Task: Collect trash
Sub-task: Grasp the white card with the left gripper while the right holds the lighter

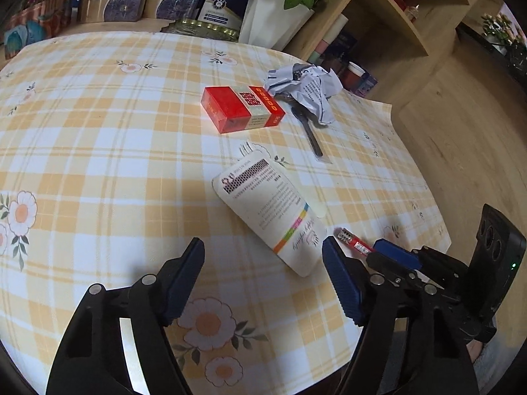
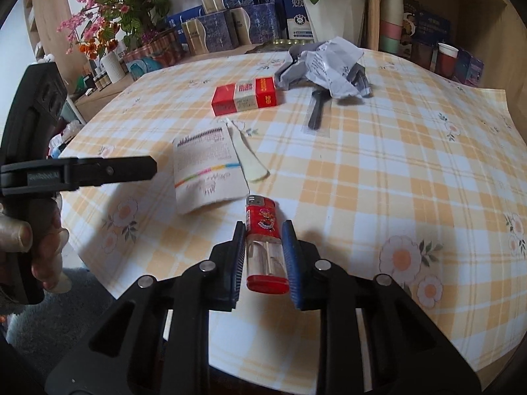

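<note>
Right tongs are closed around a red lighter at the table edge, just beside a white packet. Left tongs gape wide, holding nothing, near that packet. Beyond the packet lie a red box and crumpled paper.

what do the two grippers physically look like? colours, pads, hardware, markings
Both match: matte black angular linkage arms with cut-out slots and round silver pivot pins. Left gripper and right gripper carry dark blue ribbed pads. A black camera module with a green LED rides the right one. No cables visible.
</note>
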`<state>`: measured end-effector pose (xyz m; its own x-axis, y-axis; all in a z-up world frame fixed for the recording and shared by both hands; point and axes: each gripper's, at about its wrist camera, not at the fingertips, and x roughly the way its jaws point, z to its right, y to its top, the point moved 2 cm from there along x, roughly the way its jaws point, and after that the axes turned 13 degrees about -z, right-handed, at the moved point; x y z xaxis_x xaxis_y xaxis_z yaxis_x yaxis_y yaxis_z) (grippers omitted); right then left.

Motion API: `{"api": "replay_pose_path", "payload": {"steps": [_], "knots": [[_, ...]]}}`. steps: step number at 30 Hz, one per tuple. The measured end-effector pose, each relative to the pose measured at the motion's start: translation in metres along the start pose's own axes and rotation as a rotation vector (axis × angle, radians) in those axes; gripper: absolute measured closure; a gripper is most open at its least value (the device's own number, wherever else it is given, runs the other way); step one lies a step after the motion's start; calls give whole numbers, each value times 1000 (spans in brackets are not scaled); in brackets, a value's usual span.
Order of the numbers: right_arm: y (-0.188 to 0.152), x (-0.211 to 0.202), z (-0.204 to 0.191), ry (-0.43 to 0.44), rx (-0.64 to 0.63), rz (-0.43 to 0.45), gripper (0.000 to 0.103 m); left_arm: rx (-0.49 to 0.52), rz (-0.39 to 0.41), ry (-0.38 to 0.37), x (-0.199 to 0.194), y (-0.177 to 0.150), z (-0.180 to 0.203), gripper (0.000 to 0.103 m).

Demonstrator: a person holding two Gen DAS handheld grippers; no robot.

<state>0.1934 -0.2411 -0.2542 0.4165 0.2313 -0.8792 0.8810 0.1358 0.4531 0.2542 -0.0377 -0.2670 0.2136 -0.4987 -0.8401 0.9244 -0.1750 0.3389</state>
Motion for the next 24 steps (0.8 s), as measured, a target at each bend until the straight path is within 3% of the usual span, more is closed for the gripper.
{"api": "replay_pose_path", "payload": {"steps": [3, 7, 11, 24], "knots": [[9, 2, -2, 4, -10, 13, 79, 6, -7, 8, 0, 4, -1, 31], [26, 8, -11, 9, -22, 25, 89, -8, -13, 2, 1, 7, -5, 31], [32, 23, -17, -15, -45, -25, 89, -16, -17, -7, 2, 10, -7, 33], [37, 41, 0, 54, 45, -102, 84, -10, -20, -46, 5, 10, -9, 36]]}}
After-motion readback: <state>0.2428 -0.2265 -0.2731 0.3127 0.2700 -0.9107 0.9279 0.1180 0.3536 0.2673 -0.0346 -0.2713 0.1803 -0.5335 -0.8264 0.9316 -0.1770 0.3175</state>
